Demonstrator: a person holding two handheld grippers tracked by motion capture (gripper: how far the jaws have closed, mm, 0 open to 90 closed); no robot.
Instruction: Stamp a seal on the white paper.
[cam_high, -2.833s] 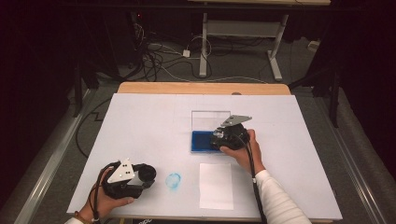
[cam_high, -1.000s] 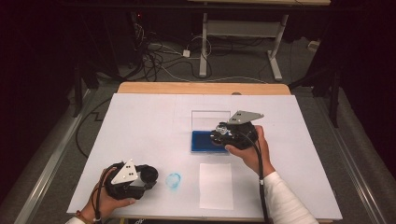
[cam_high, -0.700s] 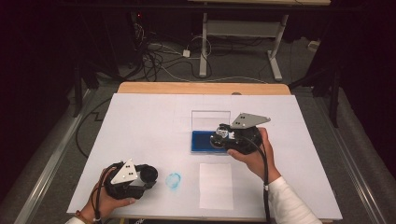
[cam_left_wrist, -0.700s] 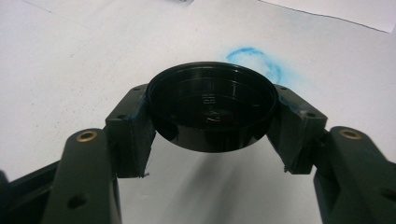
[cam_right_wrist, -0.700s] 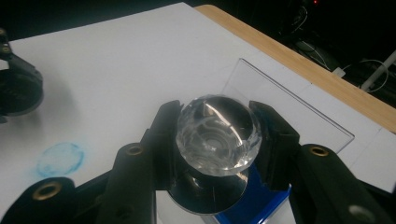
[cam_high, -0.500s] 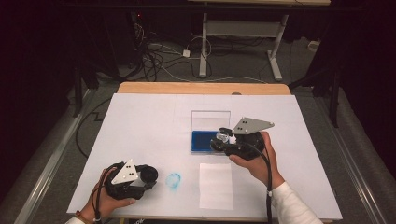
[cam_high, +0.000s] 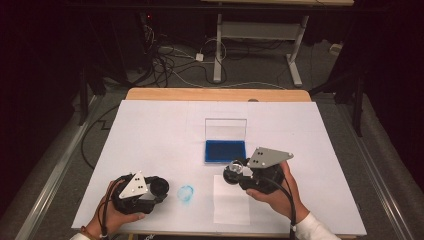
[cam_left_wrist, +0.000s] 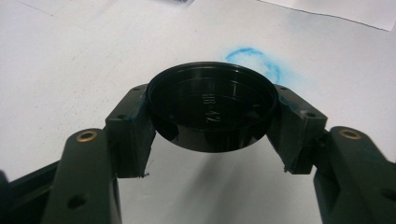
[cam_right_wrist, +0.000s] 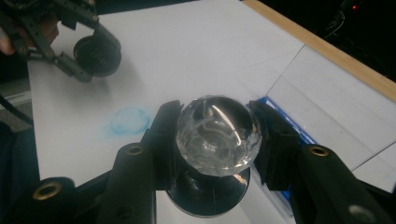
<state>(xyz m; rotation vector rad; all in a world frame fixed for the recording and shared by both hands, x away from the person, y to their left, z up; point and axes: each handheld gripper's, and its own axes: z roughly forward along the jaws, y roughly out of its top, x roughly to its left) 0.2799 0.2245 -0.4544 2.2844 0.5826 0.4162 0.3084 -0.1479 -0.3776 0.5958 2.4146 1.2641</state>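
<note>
Stamp being carried from the ink pad toward the paper

The white table (cam_high: 150, 130) is bearing the blue ink pad (cam_high: 225, 150) and, nearer the person, a paper sheet (cam_high: 231, 207); the right gripper (cam_high: 239, 172) is pinching the crystal-knobbed stamp (cam_right_wrist: 217, 135) between pad and sheet, best lowered level and straight onto it, while the left gripper (cam_high: 159, 186) is clamping the black cap (cam_left_wrist: 212, 112), resting beside a blue smudge (cam_high: 185, 194)

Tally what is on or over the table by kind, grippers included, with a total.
Grippers: 2 (left gripper, right gripper)
Stamp with clear knob: 1
Black cap: 1
Blue ink pad: 1
Paper sheet: 1
Blue stamp print: 1
Total: 7
</note>
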